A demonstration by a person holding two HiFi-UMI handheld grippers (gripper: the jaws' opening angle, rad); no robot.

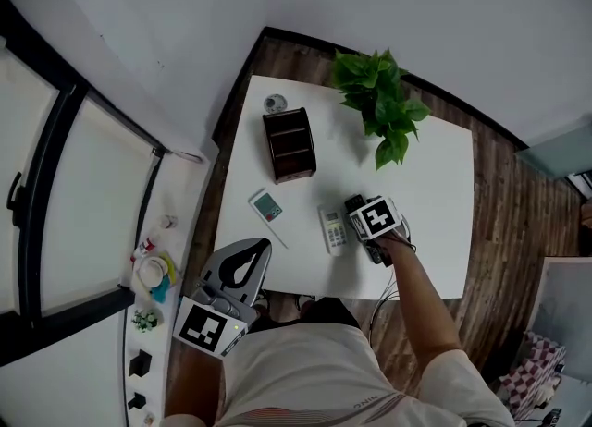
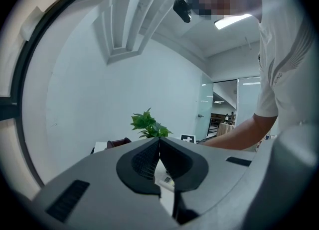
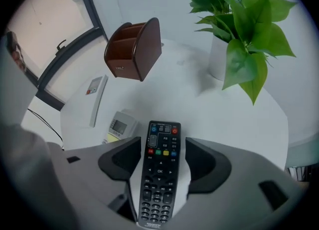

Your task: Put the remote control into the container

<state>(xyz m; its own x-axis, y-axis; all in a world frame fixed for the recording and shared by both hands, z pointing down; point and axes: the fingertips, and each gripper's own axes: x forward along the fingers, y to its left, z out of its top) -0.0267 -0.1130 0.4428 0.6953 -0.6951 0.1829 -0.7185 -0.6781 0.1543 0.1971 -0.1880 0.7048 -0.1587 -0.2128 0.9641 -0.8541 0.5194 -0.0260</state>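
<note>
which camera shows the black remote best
The right gripper view: the black remote lies full length between the right gripper's open jaws, buttons up. In the head view that gripper covers most of it. The left gripper view does not show it.

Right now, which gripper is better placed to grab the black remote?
Right. The right gripper has its jaws open on either side of the black remote, which lies on the table. The left gripper is shut and sits back by the table's near edge, farther from that remote.
</note>
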